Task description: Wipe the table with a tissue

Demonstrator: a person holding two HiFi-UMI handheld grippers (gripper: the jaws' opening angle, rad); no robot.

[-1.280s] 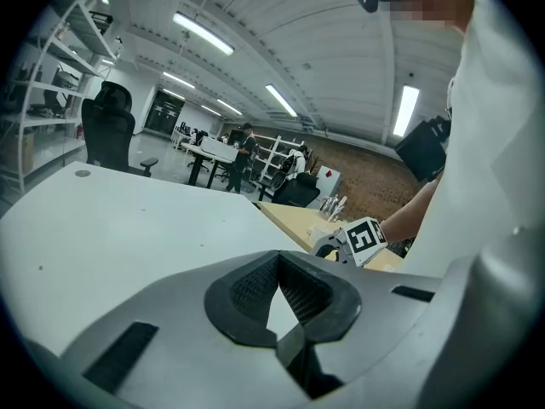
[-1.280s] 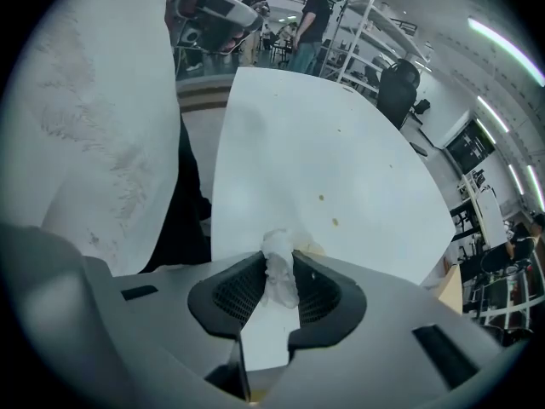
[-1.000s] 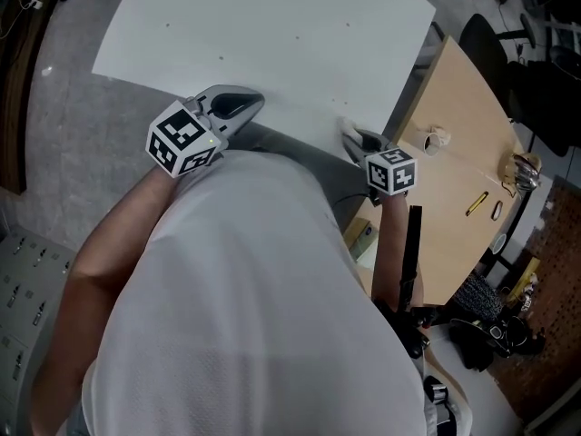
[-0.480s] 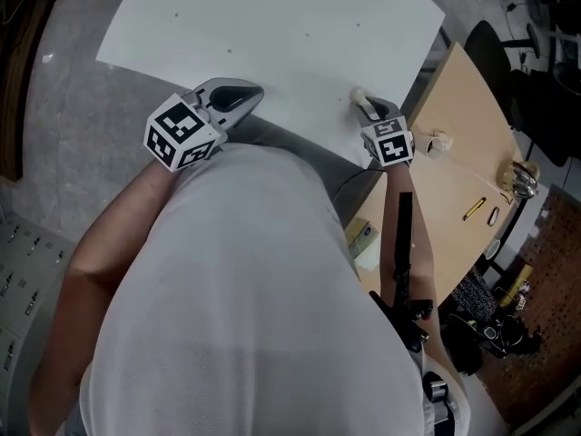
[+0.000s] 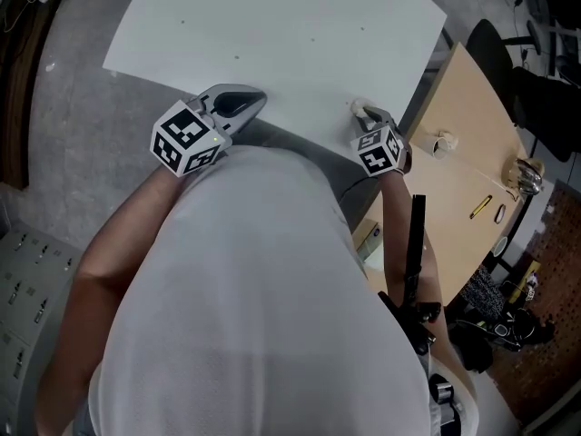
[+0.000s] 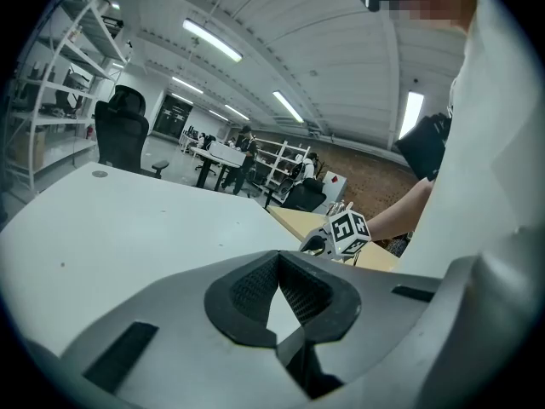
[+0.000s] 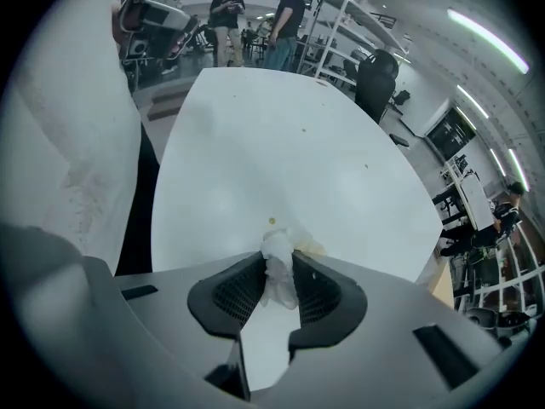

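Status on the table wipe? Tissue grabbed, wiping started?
Done: the tissue is pinched in the right gripper's jaws. In hand: that gripper points down at the white table near its front edge, the wad beside a yellowish speck; contact unclear. Left: most of the surface, with small specks scattered further out. The left gripper sits shut and empty at the table edge.

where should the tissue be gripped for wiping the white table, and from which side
By its bunched middle, from above, as the right gripper has it. The tissue is a soft crumpled wad, so the fingers pinch the narrow part and the loose end pokes past them toward the table.
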